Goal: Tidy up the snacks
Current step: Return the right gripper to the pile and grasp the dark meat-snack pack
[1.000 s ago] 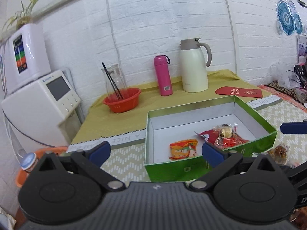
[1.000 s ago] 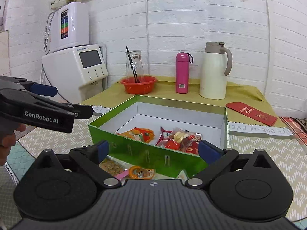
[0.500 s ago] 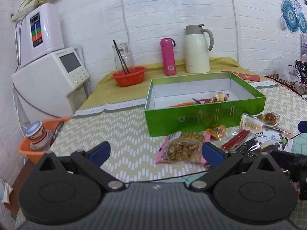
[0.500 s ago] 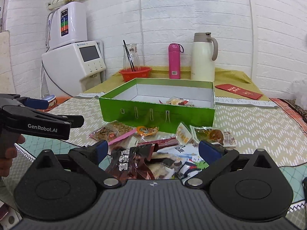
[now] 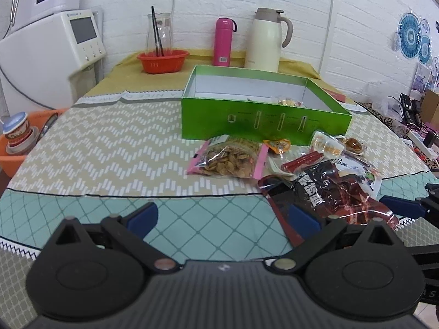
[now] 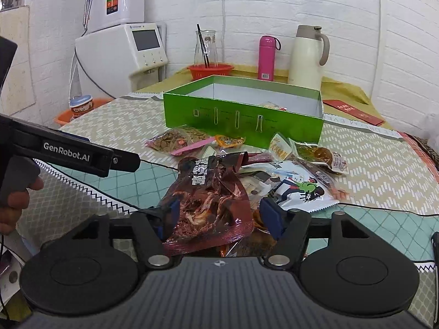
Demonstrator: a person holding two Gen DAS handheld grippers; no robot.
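Note:
A green box (image 5: 263, 120) (image 6: 241, 118) stands on the table with a few snacks inside. In front of it lies a pile of snacks: a pink-edged bag of chips (image 5: 227, 159) (image 6: 178, 139), a dark red bag (image 5: 334, 192) (image 6: 211, 200), a white cartoon packet (image 6: 299, 189) and small packets. My right gripper (image 6: 219, 216) has its fingers on either side of the dark red bag's near end, narrowed around it. My left gripper (image 5: 222, 216) is open and empty over the teal cloth, left of the pile; it also shows in the right wrist view (image 6: 120, 161).
At the back stand an orange bowl with a glass jug (image 5: 162, 60), a pink flask (image 5: 223, 42), a cream thermos (image 5: 266, 41) and a white dispenser (image 5: 49, 54). An orange basin with a cup (image 5: 19, 139) sits off the left edge. A red envelope (image 6: 354, 111) lies back right.
Both grippers have drawn back from the box toward the near edge and lowered. The right gripper's fingers have narrowed around the dark red bag. The left stays open.

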